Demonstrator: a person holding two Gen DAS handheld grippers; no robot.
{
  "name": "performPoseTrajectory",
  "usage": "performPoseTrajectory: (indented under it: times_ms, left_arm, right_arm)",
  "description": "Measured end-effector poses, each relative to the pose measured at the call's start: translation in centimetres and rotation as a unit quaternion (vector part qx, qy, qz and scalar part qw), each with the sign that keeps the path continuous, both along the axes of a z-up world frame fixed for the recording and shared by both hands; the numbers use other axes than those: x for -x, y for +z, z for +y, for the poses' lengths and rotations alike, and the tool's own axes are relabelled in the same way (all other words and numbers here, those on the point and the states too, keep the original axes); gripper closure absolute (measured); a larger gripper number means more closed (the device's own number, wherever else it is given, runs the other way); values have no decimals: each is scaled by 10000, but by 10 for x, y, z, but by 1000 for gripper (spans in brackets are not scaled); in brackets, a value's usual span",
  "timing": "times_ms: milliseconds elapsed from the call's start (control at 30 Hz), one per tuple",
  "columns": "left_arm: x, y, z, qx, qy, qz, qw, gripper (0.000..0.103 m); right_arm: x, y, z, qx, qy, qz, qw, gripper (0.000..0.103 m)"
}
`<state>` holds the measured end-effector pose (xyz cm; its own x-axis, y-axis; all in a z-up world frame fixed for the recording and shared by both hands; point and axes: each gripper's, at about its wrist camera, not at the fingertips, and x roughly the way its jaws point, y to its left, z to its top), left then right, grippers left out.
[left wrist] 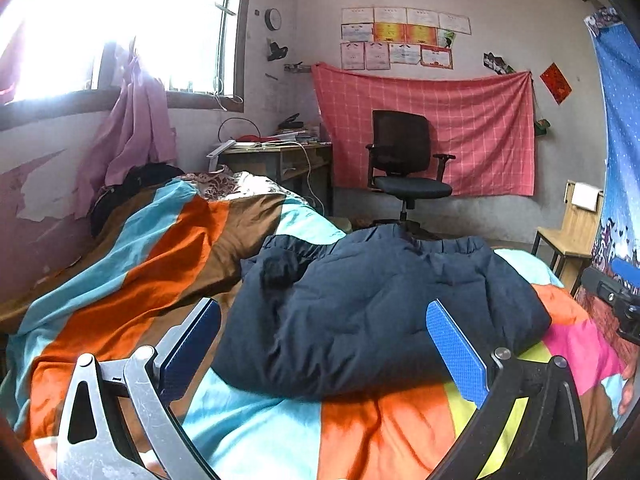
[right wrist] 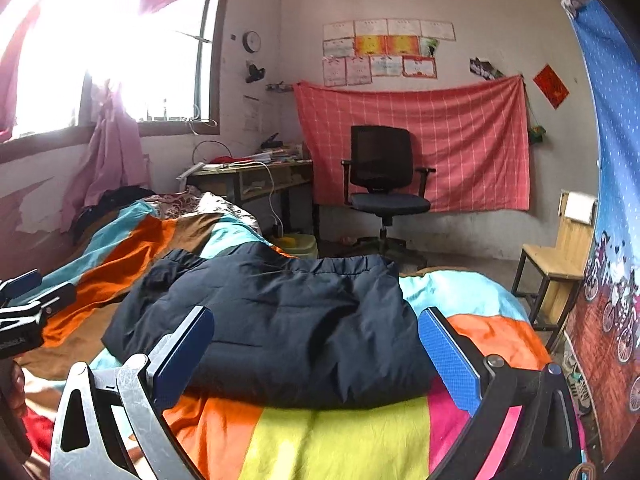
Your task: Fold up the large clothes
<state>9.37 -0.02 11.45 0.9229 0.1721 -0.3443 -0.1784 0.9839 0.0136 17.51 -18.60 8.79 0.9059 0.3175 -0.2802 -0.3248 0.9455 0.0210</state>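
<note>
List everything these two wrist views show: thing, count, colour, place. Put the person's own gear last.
padded jacket: one, dark navy, lying bunched on the bed, touched by neither gripper
bed cover: one, striped orange, turquoise, brown, yellow and pink, under the jacket
office chair: one, black, against the far wall
hanging cloth: one, red check, on the wall behind the chair
desk: one, wooden, cluttered, below the window
wooden chair: one, pale wood, to the right of the bed
wall clock: one, round, beside the window
certificates: a cluster, count unclear, above the cloth
curtain: pink, at the window
left gripper: open, blue fingers, before the jacket
right gripper: open, blue fingers, before the jacket
</note>
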Motion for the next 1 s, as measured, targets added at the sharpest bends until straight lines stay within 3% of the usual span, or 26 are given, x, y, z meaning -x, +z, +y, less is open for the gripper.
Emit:
performPoseTrajectory:
  times_ms: [367, 1000]
  left_arm:
    - [34, -20, -10, -153, -64, 106, 9998, 2]
    - [61, -41, -7, 245, -131, 270, 9992, 2]
  right_arm:
    - [44, -10, 10, 14, 57, -124, 9999, 0]
    - [71, -47, 20, 123, 68, -29, 9999, 0]
